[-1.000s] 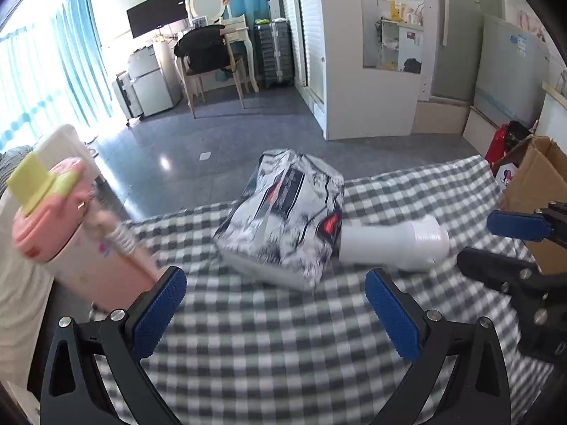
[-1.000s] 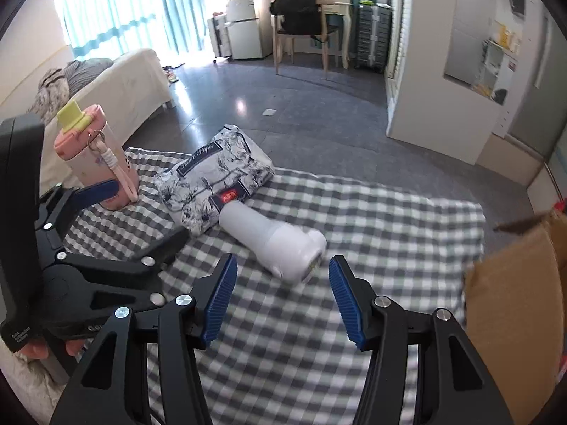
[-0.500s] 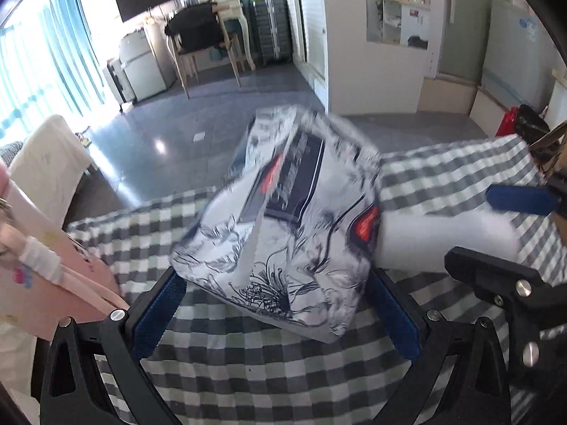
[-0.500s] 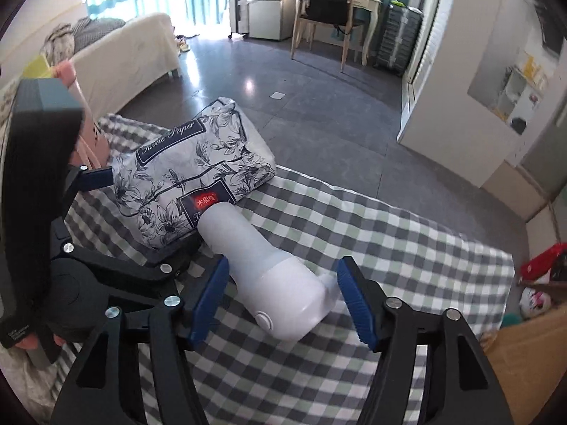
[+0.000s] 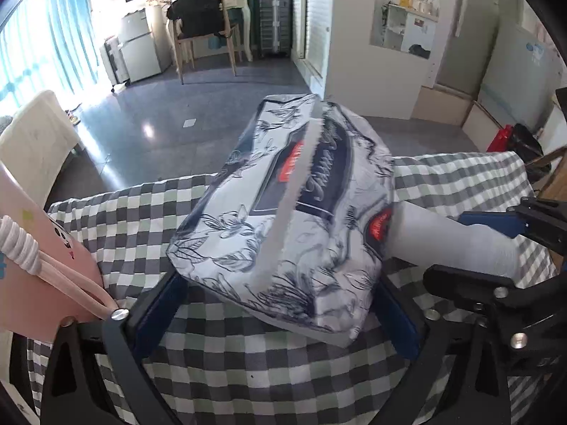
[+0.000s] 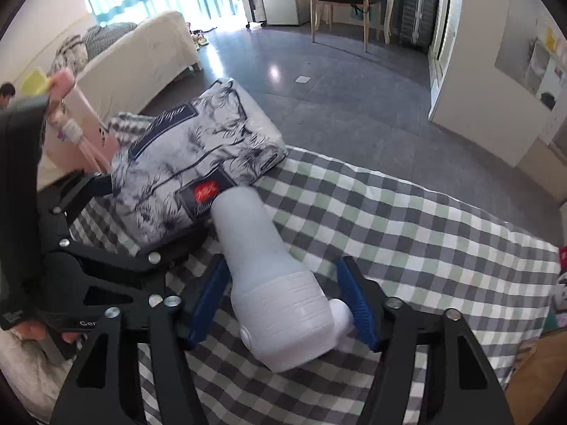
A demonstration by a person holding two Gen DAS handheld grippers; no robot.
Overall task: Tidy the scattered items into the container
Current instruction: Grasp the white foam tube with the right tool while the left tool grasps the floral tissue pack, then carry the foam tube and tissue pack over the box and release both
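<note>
A: Checked tablecloth (image 5: 248, 382) under everything. Tissue pack (image 5: 297, 212) at 12 o'clock from left gripper (image 5: 280, 315), jaws wide, straddling the near end for a squeeze.

B: Touching yet?

A: Cannot tell. Pink bottle (image 5: 39, 269) at 9, waiting.

B: Right side?

A: White bottle (image 6: 273, 283) lying down, base against pack. Right gripper (image 6: 283, 304) wide around its cap end, not clamped. Cardboard box (image 6: 531, 382) at 4 o'clock, probably the container.

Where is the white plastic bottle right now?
The white plastic bottle lies on its side on the checked cloth, between the open pads of the right gripper. Its far end touches the floral tissue pack, which sits to its left.
</note>
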